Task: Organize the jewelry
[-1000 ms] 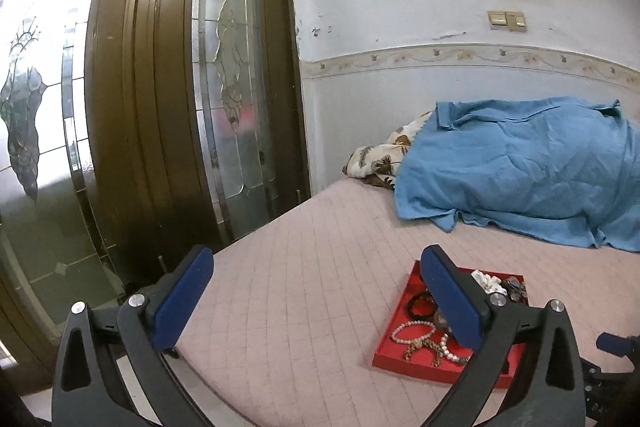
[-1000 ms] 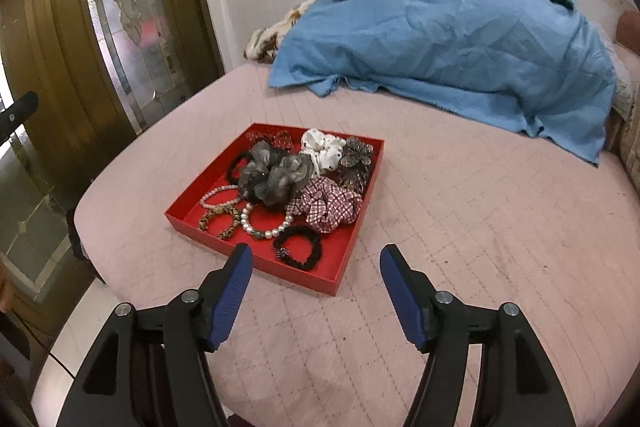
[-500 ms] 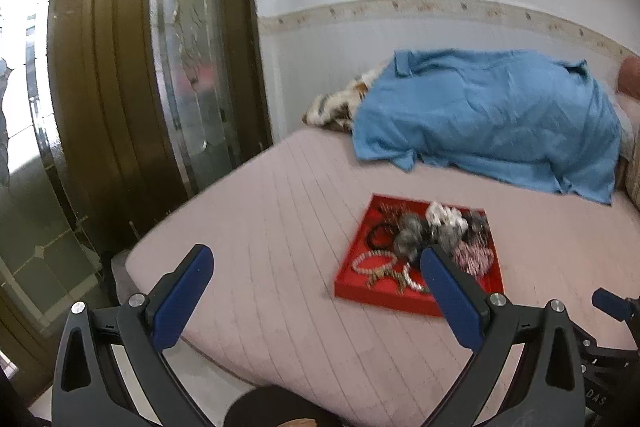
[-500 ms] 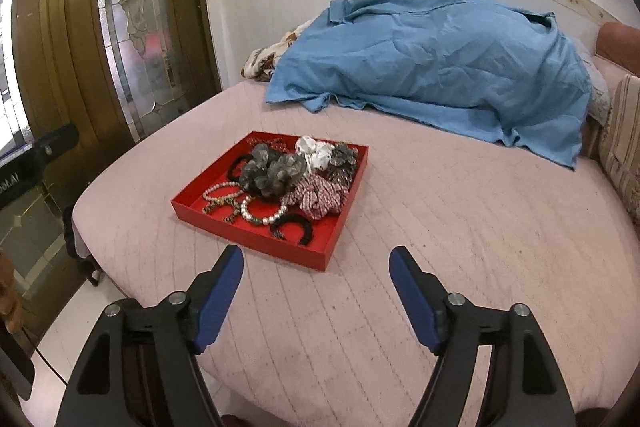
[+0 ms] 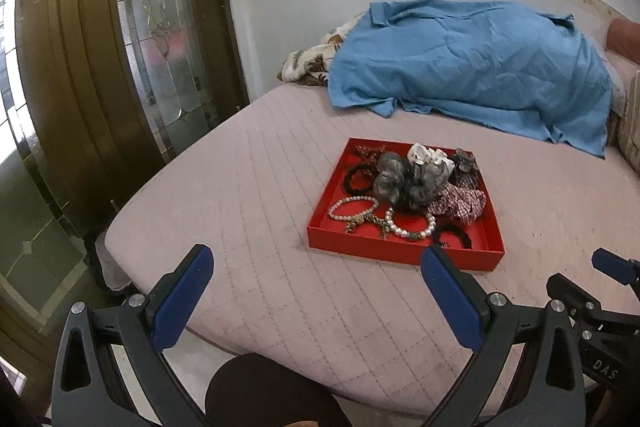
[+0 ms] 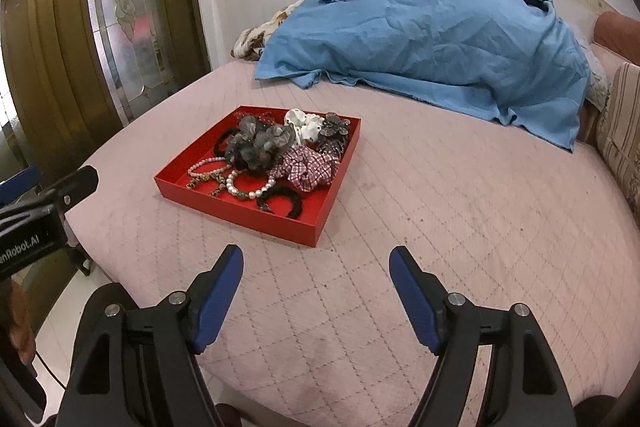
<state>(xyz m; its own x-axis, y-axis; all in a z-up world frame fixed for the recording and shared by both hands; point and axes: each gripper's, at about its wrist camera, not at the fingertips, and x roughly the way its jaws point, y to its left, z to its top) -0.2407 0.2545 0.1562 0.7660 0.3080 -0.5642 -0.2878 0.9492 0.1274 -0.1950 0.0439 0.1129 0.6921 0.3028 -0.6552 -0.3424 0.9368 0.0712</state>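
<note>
- The pink quilted mattress (image 6: pixel 440 211) spreads ahead of and under both grippers; it is soft, so I would press down lightly on anything lying on it.
- The red tray (image 6: pixel 248 213) sits ahead of the right gripper (image 6: pixel 316 291) and a little to its left; in the left wrist view the red tray (image 5: pixel 400 253) lies ahead of the left gripper (image 5: pixel 316 297) and to its right, its near wall just beyond the right fingertip.
- Both grippers hover with jaws spread wide and nothing between them.
- All the jewelry lies inside the tray in one loose heap. That would fit either a pile waiting to be sorted or pieces already gathered, so I name no move.
- The grey scrunchies (image 6: pixel 258 143) sit mid-tray, overlapping the black hair tie (image 5: pixel 358 177); lifting one may drag its neighbour.
- The checked scrunchie (image 6: pixel 308 167) lies toward the tray's right side as the right gripper looks.
- The pearl bracelet (image 6: pixel 250 187) and leopard-print bracelet (image 6: pixel 208 179) lie nearest the grippers; beads are probably slippery, so pinch across the band.
- The small dark brooch-like piece (image 6: pixel 334 125) at the far corner is too small to identify.
</note>
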